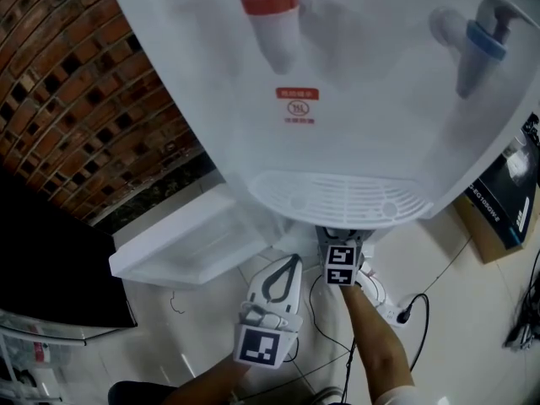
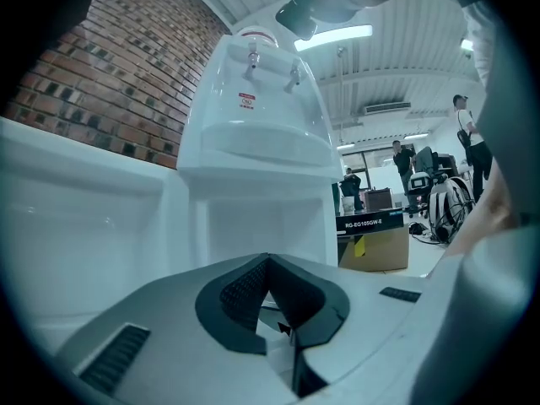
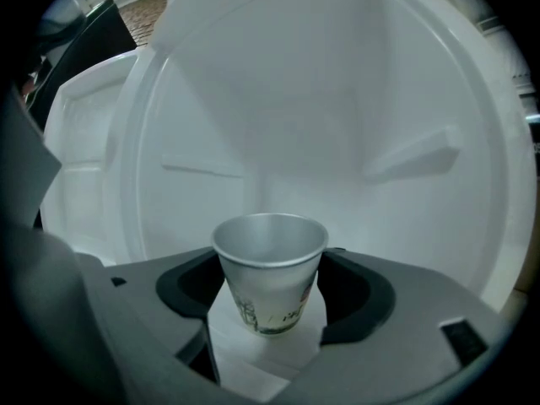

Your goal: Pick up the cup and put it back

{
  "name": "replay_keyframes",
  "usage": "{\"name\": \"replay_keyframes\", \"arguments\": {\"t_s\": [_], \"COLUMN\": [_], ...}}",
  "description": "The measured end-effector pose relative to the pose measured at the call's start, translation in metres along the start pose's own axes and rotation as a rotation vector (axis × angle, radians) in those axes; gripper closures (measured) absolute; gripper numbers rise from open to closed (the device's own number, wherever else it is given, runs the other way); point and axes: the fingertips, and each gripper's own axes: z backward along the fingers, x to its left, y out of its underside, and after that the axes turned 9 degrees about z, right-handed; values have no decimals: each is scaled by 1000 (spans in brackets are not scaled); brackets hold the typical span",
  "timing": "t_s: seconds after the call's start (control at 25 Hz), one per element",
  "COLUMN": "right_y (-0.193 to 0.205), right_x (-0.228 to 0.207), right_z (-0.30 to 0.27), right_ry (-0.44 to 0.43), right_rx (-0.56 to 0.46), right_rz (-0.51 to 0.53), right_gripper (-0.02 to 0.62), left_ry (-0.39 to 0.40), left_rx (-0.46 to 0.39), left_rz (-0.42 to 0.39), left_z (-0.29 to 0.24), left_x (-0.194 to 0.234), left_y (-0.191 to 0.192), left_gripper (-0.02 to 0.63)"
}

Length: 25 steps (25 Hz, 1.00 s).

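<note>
Your right gripper (image 3: 272, 264) grips the small tapered paper cup with printed sides (image 3: 270, 281) upright. Its jaws are set wide and the pads meet the cup's walls just under the rim, which looks meant to cradle the thin paper rather than crush it. The cup sits inside the white compartment beneath the white water dispenser's (image 1: 354, 99) slotted drip tray (image 1: 337, 199); whether its base touches the white shelf can't be told. That hand reaches in under the tray, angled slightly downward. Your left gripper (image 2: 268, 264) hangs level beside it, jaws pinched together on nothing.
</note>
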Motion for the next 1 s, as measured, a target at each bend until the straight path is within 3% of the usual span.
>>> {"name": "replay_keyframes", "arguments": {"t_s": [0.64, 0.88, 0.92, 1.0], "right_y": [-2, -18, -26, -47], "right_x": [0, 2, 3, 4], "right_z": [34, 79, 90, 114], "right_ry": [-33, -33, -34, -38], "right_rx": [5, -3, -8, -28], "right_rz": [18, 32, 45, 69], "right_gripper": [241, 243, 268, 408], "left_ry": [10, 10, 14, 19], "left_rx": [8, -19, -18, -20], "left_rz": [24, 60, 62, 76], "left_z": [-2, -5, -7, -11], "left_x": [-2, -2, -2, -4], "left_y": [5, -1, -2, -5], "left_gripper": [604, 604, 604, 604]}}
